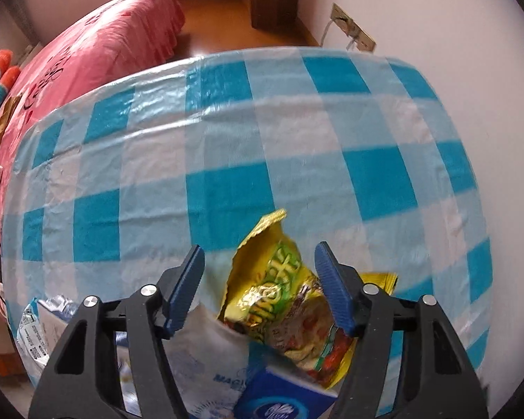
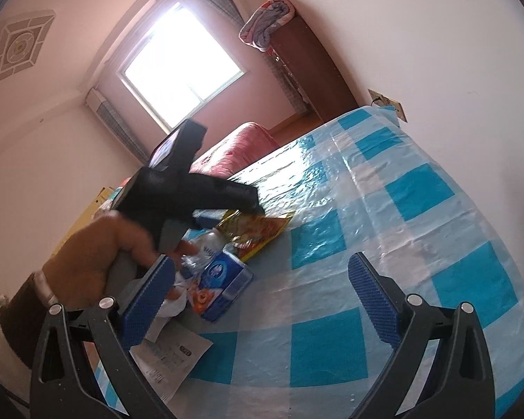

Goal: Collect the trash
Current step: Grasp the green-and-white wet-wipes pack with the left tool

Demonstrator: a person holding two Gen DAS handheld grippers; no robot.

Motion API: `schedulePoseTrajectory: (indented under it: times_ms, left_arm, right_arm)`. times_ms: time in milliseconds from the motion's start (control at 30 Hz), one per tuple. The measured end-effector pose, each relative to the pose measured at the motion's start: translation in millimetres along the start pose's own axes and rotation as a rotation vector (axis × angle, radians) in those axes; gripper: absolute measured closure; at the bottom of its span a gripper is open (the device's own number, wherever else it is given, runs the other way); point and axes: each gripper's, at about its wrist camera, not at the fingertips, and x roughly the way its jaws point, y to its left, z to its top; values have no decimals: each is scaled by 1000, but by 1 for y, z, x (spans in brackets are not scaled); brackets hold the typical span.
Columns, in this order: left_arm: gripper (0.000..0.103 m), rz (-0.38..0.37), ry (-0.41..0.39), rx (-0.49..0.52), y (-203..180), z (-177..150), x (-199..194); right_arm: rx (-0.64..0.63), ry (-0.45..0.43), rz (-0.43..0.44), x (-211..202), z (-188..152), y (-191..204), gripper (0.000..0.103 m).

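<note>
My left gripper [image 1: 260, 288] is the nearer one: its jaws are spread, and the yellow snack wrapper [image 1: 283, 300] lies on the table [image 1: 366, 160] between them, long axis running forward along the fingers. I cannot tell whether either pad touches it. My right gripper [image 2: 262, 300] hangs well apart, jaws spread and empty.

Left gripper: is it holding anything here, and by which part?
Nothing held. The left gripper is open, fingers either side of the yellow snack wrapper without closing. The right gripper is open and empty.
</note>
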Motion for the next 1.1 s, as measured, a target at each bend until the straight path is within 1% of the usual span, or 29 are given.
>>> schedulePoseTrajectory:
  times_ms: [67, 133, 300, 400, 500, 600, 633, 667, 733, 767, 800, 900, 967, 1033, 1100]
  left_arm:
    - [40, -10, 5, 22, 1, -14, -4]
    - [40, -39, 15, 36, 5, -31, -8]
    - [40, -73, 25, 78, 7, -73, -21]
    - [40, -130, 20, 58, 15, -93, -33]
    - [40, -173, -34, 19, 31, -107, -55]
    - [39, -206, -101, -55, 57, -120, -84]
    - [36, -209, -126, -74, 65, -124, -94]
    - [31, -184, -160, -99, 77, -129, -106]
    - [25, -117, -207, -143, 100, -133, -117]
    - [25, -88, -228, -189, 119, -135, -121]
    - [24, -83, -234, -228, 131, -137, -122]
    - [24, -51, -209, -398, 180, -141, -113]
    - [24, -32, -198, -464, 198, -146, -106]
    - [24, -45, -177, -513, 211, -146, -94]
    - [24, -70, -158, -539, 214, -141, -82]
  right_arm:
    - [8, -2, -3, 0, 1, -2, 5]
    - [16, -2, -6, 0, 2, -5, 5]
    - [43, 11, -15, 2, 2, -11, 5]
    - [48, 27, -18, 5, 1, -12, 5]
    - [41, 54, -11, 11, -1, -12, 5]
    - [12, 94, 6, 21, -4, -7, 5]
    - [-3, 114, 16, 25, -5, -3, 5]
    - [-16, 126, 23, 28, -6, -1, 5]
    - [-58, 154, 39, 35, -7, 8, 5]
    - [-71, 164, 43, 38, -7, 11, 5]
    - [-85, 176, 48, 43, -8, 14, 5]
    - [-146, 204, 55, 53, -12, 28, 5]
    - [-222, 215, 35, 61, -15, 42, 5]
    - [-271, 225, 19, 68, -17, 51, 5]
    - [-321, 240, -2, 76, -21, 58, 5]
